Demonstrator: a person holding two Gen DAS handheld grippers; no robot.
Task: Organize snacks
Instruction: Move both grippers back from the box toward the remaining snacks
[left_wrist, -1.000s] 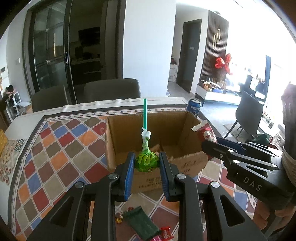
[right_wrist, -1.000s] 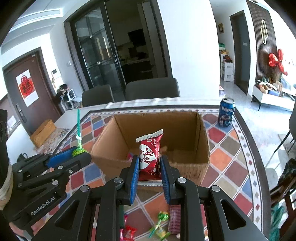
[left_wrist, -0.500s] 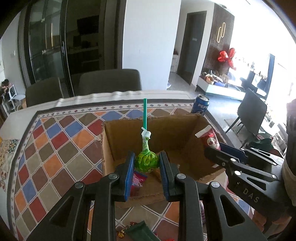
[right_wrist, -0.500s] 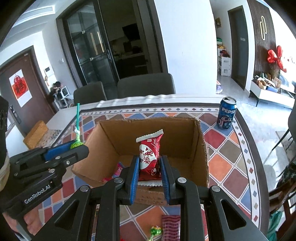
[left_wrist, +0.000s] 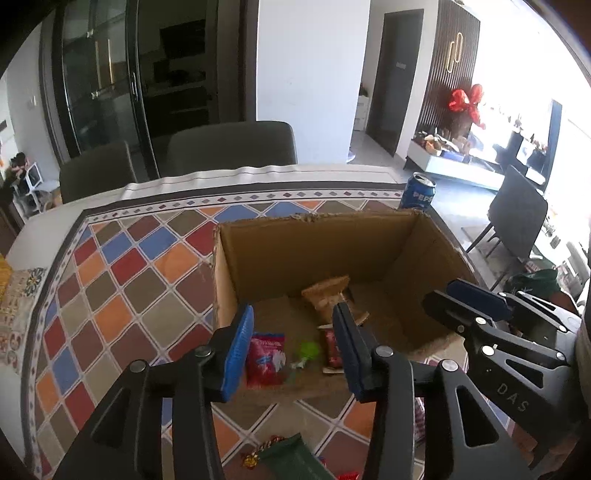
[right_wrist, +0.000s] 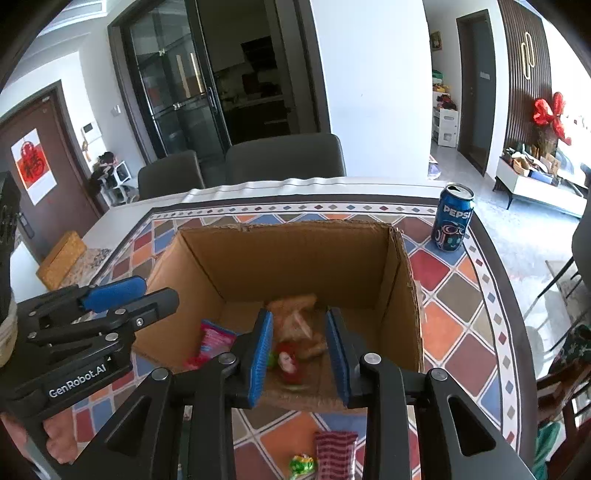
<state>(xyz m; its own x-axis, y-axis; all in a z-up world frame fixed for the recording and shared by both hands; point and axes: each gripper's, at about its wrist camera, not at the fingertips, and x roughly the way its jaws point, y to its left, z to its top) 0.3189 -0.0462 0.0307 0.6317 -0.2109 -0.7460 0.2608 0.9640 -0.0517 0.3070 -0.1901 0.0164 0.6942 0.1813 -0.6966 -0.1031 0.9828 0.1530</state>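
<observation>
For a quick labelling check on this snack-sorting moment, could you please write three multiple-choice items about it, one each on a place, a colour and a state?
1. Where does the Pepsi can stand?
A. inside the box
B. on the table beyond the cardboard box's far right corner
C. on a chair

2. What colour are the gripper pads?
A. blue
B. red
C. yellow

3. What is between the left gripper's jaws?
A. a lollipop, clamped
B. a can
C. nothing is gripped; the snacks lie in the box below

Key: 1 B, it stands on the patterned cloth outside the box. 2 A, both pads are blue. 3 C, the jaws are opening, clear of the green lollipop.
</observation>
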